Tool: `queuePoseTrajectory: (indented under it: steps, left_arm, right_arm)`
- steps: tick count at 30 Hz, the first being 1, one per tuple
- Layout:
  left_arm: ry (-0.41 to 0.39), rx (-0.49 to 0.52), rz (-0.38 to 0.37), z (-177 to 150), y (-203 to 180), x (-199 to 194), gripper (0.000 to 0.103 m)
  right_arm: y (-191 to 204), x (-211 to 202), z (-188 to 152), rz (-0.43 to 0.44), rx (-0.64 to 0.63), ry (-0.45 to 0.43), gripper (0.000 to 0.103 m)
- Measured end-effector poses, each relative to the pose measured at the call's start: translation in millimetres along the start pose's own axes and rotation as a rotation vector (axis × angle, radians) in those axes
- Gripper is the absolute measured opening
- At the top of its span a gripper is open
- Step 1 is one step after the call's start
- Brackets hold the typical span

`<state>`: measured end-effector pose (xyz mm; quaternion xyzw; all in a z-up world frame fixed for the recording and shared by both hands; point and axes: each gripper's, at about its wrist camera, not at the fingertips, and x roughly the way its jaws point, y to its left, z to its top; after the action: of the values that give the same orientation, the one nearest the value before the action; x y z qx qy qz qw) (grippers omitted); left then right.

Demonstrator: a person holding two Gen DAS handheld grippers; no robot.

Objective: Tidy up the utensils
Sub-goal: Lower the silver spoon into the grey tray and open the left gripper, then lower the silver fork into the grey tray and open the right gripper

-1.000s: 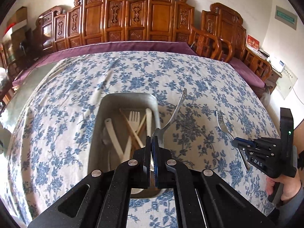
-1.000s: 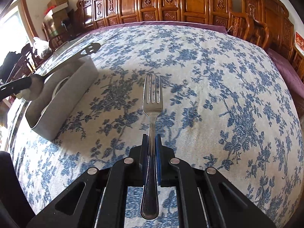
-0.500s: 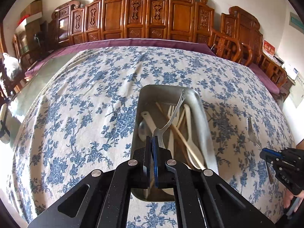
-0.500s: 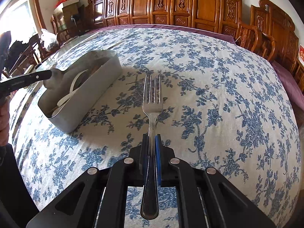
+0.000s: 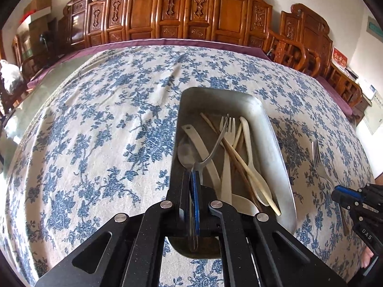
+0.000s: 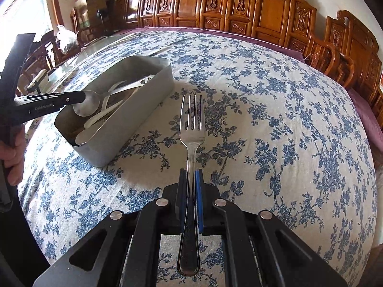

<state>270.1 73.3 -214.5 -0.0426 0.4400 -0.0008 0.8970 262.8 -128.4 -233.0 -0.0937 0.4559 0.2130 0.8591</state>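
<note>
My left gripper (image 5: 192, 177) is shut on the bowl end of a metal spoon (image 5: 215, 141), whose handle points forward over the grey metal tray (image 5: 277, 141). The right wrist view shows this spoon (image 6: 87, 106) held just above the tray's near end (image 6: 134, 124). The tray holds several cream plastic and wooden utensils (image 5: 249, 153). My right gripper (image 6: 190, 179) is shut on the handle of a metal fork (image 6: 192, 117), held above the tablecloth to the right of the tray. The fork also shows in the left wrist view (image 5: 318, 157).
The table is covered by a blue floral cloth (image 5: 107, 131). Carved wooden chairs (image 5: 182, 16) line the far edge and right side. A glass surface (image 6: 69, 64) lies beyond the tray at the left.
My left gripper has carried the spoon leftward, from the tray's right side to over the tray, and lowered it. My right gripper has kept hold of the fork and turned slightly toward the tray.
</note>
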Motion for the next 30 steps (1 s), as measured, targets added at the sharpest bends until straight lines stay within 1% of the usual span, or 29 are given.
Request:
queuePoseTrajectory:
  steps: [4,6,7,8,12,15,17,21,22,24,26,28,30]
  left_arm:
    - [-0.004,0.018,-0.029,0.8,-3.7,-4.4,0.003]
    - [-0.018,0.029,-0.031,1.9,-4.7,-9.2,0.008]
    - [-0.025,0.030,-0.034,2.6,-4.4,-11.9,0.013]
    - [-0.032,0.031,-0.039,3.1,-4.0,-14.6,0.015]
    - [-0.045,0.022,-0.067,6.9,2.9,-23.4,0.016]
    - [-0.054,0.023,-0.068,9.7,6.9,-27.2,0.017]
    - [-0.059,0.025,-0.069,11.5,11.0,-29.5,0.023]
    - [-0.076,0.038,-0.044,15.0,19.1,-34.1,0.027]
    - [-0.081,0.036,-0.037,16.1,21.7,-35.1,0.031]
    - [-0.087,0.024,-0.035,18.5,28.3,-36.4,0.034]
    - [-0.089,0.021,-0.027,20.4,33.6,-36.5,0.041]
    - [-0.094,0.019,-0.006,22.3,39.2,-36.0,0.045]
    - [-0.091,0.016,0.010,23.6,43.7,-34.9,0.054]
  right_arm:
    - [5.3,-5.6,7.0,-0.009,0.000,-0.006,0.009]
    - [8.5,-9.8,11.9,-0.011,0.004,-0.012,0.009]
    - [11.1,-11.8,14.8,-0.012,0.002,-0.015,0.009]
    - [15.1,-14.3,19.0,-0.011,-0.002,-0.020,0.009]
    - [29.5,-21.3,33.8,-0.007,-0.021,-0.036,0.009]
    - [39.7,-23.8,48.1,0.005,-0.029,-0.049,0.009]
    - [47.4,-23.5,56.3,0.015,-0.035,-0.054,0.009]
    - [63.2,-19.6,71.2,0.032,-0.049,-0.060,0.009]
    - [67.0,-17.5,75.1,0.038,-0.052,-0.060,0.009]
    - [73.7,-13.4,81.0,0.044,-0.057,-0.060,0.009]
    - [80.4,-8.1,87.1,0.053,-0.059,-0.057,0.009]
    - [84.6,-1.8,92.6,0.067,-0.054,-0.051,0.009]
    - [89.1,4.9,97.0,0.073,-0.054,-0.045,0.009]
